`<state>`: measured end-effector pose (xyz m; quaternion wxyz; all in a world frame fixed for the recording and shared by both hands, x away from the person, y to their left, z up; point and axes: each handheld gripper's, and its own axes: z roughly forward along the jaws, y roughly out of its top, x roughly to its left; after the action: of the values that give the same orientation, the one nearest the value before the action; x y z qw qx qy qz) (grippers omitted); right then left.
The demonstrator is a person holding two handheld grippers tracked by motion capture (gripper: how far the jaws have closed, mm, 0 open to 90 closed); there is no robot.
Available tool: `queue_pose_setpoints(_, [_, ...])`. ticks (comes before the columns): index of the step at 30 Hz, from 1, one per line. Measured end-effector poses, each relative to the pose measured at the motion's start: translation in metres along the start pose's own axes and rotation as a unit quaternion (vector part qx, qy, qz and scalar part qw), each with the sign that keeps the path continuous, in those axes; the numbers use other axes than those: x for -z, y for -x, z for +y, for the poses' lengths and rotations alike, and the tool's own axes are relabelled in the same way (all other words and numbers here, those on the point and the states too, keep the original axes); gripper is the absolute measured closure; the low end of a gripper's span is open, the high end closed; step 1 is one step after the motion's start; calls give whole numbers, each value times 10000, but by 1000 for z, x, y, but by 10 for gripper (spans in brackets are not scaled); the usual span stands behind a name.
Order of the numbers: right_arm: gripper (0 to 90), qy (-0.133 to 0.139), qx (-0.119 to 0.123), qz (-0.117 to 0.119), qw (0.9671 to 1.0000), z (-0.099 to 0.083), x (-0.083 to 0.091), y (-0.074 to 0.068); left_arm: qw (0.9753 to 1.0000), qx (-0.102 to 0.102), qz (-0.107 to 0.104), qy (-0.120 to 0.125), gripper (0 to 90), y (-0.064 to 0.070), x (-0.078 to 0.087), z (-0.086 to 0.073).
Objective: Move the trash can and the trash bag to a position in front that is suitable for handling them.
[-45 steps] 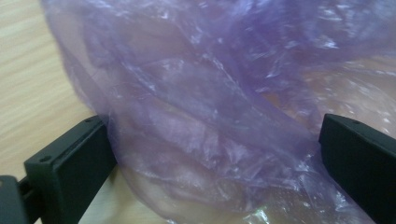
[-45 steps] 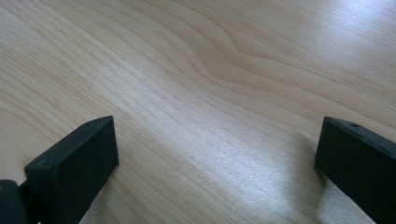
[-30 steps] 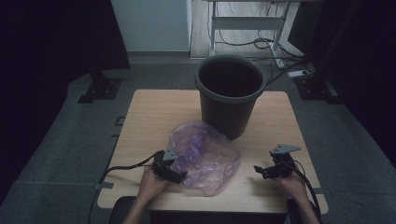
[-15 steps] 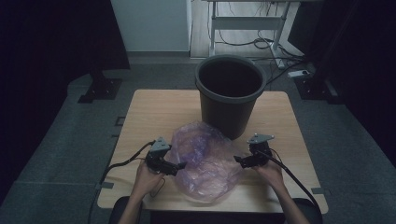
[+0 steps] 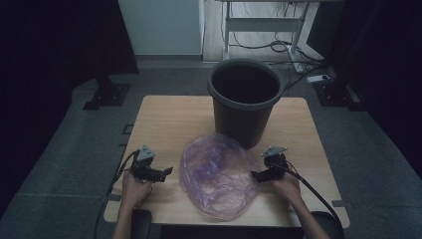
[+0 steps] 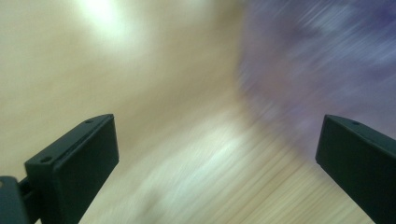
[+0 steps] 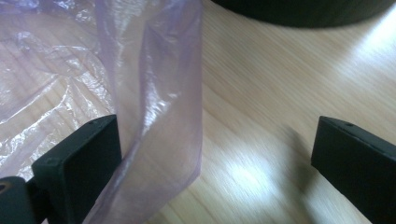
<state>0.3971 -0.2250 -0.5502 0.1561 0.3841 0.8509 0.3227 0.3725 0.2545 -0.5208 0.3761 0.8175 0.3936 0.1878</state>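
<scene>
the purple plastic bag (image 5: pixel 219 174) is lying flat before the bucket (image 5: pixel 244 99), long axis running toward it. left gripper (image 5: pixel 166 172) and right gripper (image 5: pixel 255 175) are being held open, flanking the bag.

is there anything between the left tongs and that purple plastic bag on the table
Nothing visible. The left tongs sit open beside the purple plastic bag, with bare wooden table between them. The left gripper view is blurred but shows wood, then the bag.
</scene>
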Motion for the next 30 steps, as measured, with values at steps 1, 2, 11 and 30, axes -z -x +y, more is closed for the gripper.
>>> queue_pose_setpoints(1, [15, -8, -53, -8, 10000, -3, 2, 3, 9999, -42, 33, -100, 0, -2, -3, -3])
queue_pose_setpoints(2, [14, -17, -92, -19, 10000, -5, 4, 5, 9998, -77, 39, -188, 0, -3, -7, -8])
queue_pose_setpoints(11, [9, -118, -413, -507, 9978, -37, 35, 39, 9985, -138, -98, -513, 0, -5, -24, -16])
queue_pose_setpoints(30, [31, 467, -546, -622, 9955, -20, 114, 30, 9985, -138, -110, -512, 0, -4, -24, -17])
